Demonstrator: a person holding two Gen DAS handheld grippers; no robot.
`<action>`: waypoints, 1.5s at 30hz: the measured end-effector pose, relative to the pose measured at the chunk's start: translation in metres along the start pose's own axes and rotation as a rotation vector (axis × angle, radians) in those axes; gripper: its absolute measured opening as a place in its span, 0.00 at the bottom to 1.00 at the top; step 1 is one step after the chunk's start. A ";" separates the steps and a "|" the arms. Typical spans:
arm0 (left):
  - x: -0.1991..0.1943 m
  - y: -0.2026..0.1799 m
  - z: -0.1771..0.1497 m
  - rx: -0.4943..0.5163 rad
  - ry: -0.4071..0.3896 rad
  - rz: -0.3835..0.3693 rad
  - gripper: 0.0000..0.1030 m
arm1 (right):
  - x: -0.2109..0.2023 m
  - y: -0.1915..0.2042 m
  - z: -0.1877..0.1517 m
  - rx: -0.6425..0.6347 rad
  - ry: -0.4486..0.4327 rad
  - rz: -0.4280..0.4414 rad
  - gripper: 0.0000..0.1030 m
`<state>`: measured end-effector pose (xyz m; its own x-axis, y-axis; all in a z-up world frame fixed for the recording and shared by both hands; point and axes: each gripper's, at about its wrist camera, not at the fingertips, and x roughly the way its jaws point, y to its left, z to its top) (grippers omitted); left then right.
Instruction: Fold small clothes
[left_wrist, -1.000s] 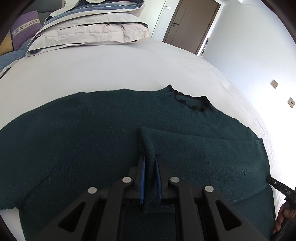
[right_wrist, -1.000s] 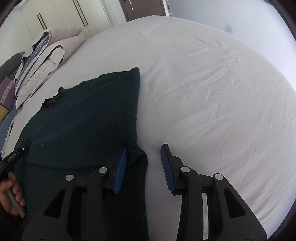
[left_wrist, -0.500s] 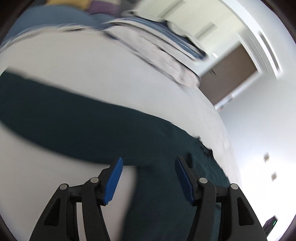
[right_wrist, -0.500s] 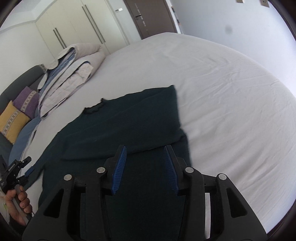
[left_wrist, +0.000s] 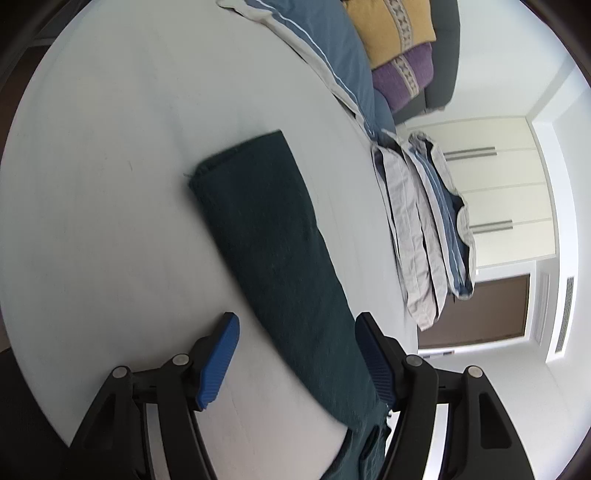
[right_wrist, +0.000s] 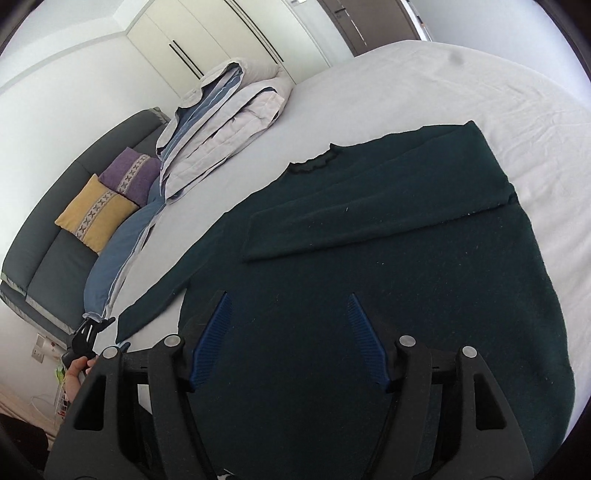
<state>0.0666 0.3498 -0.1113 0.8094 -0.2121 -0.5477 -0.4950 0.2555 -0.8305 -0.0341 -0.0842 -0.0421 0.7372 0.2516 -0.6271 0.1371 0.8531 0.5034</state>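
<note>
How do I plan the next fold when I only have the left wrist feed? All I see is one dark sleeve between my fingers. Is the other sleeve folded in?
Observer: Yes. In the right wrist view the far sleeve lies folded across the chest of the sweater.
Operator: And the sleeve I'm over?
Observer: That near sleeve lies stretched out flat on the bed sheet, ending by your left gripper.
Operator: Where's the right gripper?
Observer: The right gripper is over the sweater's lower body, its jaws opening with no cloth pinched between them.
</note>
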 end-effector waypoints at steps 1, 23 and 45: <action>0.004 0.000 0.002 -0.009 -0.012 0.000 0.66 | -0.001 -0.001 -0.001 0.005 0.002 0.001 0.62; 0.030 -0.157 -0.081 0.631 -0.028 0.075 0.08 | -0.022 -0.051 -0.011 0.109 -0.022 -0.014 0.62; 0.062 -0.165 -0.311 1.326 0.254 0.101 0.73 | 0.042 -0.062 0.033 0.130 0.086 0.042 0.62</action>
<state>0.1003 0.0011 -0.0403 0.6360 -0.2684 -0.7235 0.2429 0.9595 -0.1425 0.0103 -0.1412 -0.0800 0.6858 0.3289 -0.6493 0.1956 0.7760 0.5996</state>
